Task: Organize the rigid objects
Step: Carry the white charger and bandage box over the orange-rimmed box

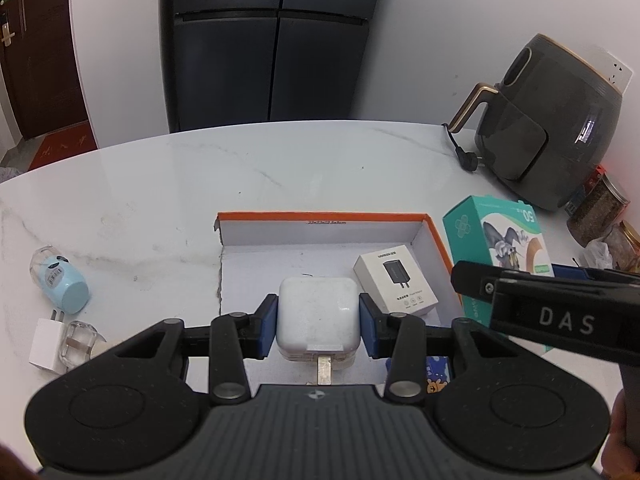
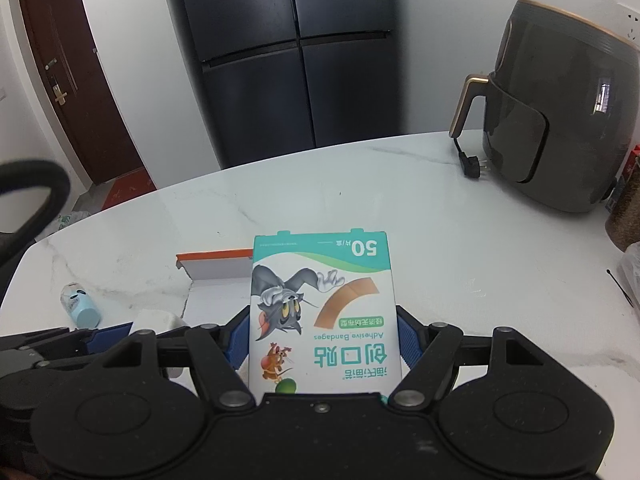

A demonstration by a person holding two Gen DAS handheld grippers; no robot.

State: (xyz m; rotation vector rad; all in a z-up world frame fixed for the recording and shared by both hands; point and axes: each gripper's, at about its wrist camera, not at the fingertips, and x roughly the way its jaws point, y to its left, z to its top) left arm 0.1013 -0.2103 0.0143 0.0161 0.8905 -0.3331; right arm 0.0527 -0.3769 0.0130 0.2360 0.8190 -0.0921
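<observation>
My left gripper (image 1: 318, 326) is shut on a white charger block (image 1: 318, 304), its blue pads against both sides and its plug prong pointing back at the camera. It hangs over the white floor of an orange-rimmed shallow box (image 1: 320, 218). A small white adapter carton (image 1: 396, 288) lies in that box at the right. My right gripper (image 2: 322, 344) is shut on a teal-and-white adhesive bandage box (image 2: 322, 308), held flat just right of the orange-rimmed box (image 2: 216, 257). The left wrist view shows the bandage box (image 1: 496, 236) above the right gripper's finger (image 1: 472, 280).
On the marble table to the left lie a light blue bottle (image 1: 60, 284), a small white plug (image 1: 46, 346) and a clear cap (image 1: 80, 344). A dark air fryer (image 1: 560, 120) with its cord and jars (image 1: 600, 208) stand at the right. A fridge stands beyond the table.
</observation>
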